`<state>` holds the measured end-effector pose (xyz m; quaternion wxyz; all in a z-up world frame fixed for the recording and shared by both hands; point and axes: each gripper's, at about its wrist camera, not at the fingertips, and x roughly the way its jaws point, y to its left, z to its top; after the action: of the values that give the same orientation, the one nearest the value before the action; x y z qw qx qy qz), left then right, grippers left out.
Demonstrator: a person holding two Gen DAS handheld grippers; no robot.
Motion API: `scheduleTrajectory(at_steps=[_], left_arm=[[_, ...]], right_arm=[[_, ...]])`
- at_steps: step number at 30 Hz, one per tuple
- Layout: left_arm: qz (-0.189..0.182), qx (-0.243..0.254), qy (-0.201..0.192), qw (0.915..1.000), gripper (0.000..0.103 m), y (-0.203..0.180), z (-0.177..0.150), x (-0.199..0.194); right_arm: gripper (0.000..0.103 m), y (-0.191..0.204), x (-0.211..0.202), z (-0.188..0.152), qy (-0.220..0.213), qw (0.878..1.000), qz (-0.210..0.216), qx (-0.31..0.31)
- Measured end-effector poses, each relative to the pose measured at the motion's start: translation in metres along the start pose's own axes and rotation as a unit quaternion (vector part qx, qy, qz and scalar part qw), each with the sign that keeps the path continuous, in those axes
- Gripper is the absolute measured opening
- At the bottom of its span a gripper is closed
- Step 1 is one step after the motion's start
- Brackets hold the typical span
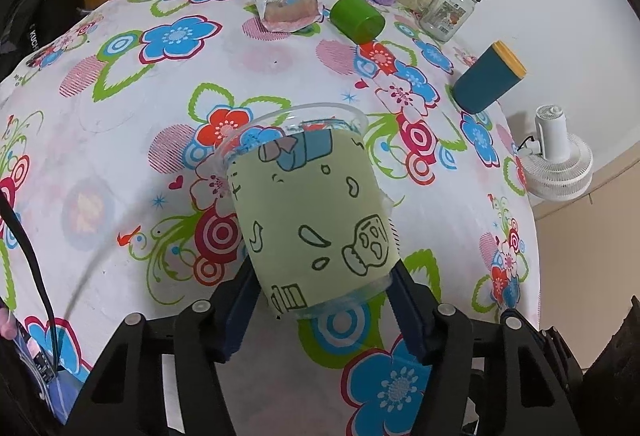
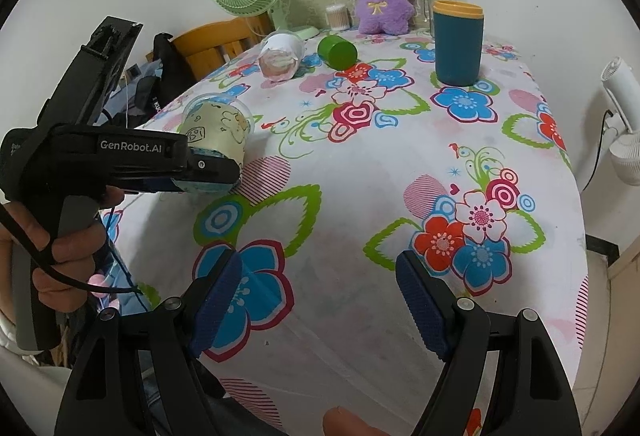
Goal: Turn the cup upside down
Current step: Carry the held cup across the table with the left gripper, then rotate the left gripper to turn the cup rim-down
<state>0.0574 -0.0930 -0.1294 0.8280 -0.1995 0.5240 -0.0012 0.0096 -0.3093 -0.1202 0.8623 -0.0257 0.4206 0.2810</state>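
Because it must be turned over, the cup is clamped near its base by the left gripper, above the near-left table, leaving the rim free; the right gripper idles, jaws apart.

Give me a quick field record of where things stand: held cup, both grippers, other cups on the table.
held cup: clear plastic cup with green sleeve, rim up, tilted, near the table's left edge
left gripper: shut on the cup's lower part
right gripper: open, holding nothing, over the floral tablecloth
green cup: lying on its side
white-sleeved cup: lying on its side
teal tumbler: upright
flip: not yet done
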Motion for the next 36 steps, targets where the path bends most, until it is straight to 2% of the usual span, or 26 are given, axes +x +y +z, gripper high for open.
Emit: scheduleTrajectory(at_steps=[7, 11, 16, 27, 30, 36], left_arm=[[0.002, 0.008, -0.003, 1.0000, 0.062, 0.004, 0.000, -0.004], [-0.004, 0.023, 0.013, 0.9997, 0.062, 0.007, 0.002, -0.007], [0.007, 0.064, 0.046, 0.9969, 0.061, 0.010, 0.014, -0.013], [0.030, 0.138, 0.077, 0.9870, 0.061, 0.011, 0.042, -0.042], [0.034, 0.165, 0.111, 0.9795, 0.061, 0.006, 0.043, -0.043], [0.071, 0.225, 0.188, 0.9535, 0.061, -0.002, 0.048, -0.042]], right_arm=[[0.081, 0.001, 0.002, 0.000, -0.001, 1.000, 0.006, 0.003], [0.081, 0.001, 0.001, -0.001, -0.002, 1.000, 0.009, 0.003], [0.081, 0.004, 0.001, -0.001, -0.008, 1.000, 0.016, 0.000], [0.081, 0.008, 0.003, -0.004, -0.012, 0.999, 0.034, 0.006], [0.081, 0.011, 0.002, -0.004, -0.014, 0.999, 0.042, 0.004], [0.081, 0.020, 0.001, -0.006, -0.018, 0.998, 0.060, -0.003]])
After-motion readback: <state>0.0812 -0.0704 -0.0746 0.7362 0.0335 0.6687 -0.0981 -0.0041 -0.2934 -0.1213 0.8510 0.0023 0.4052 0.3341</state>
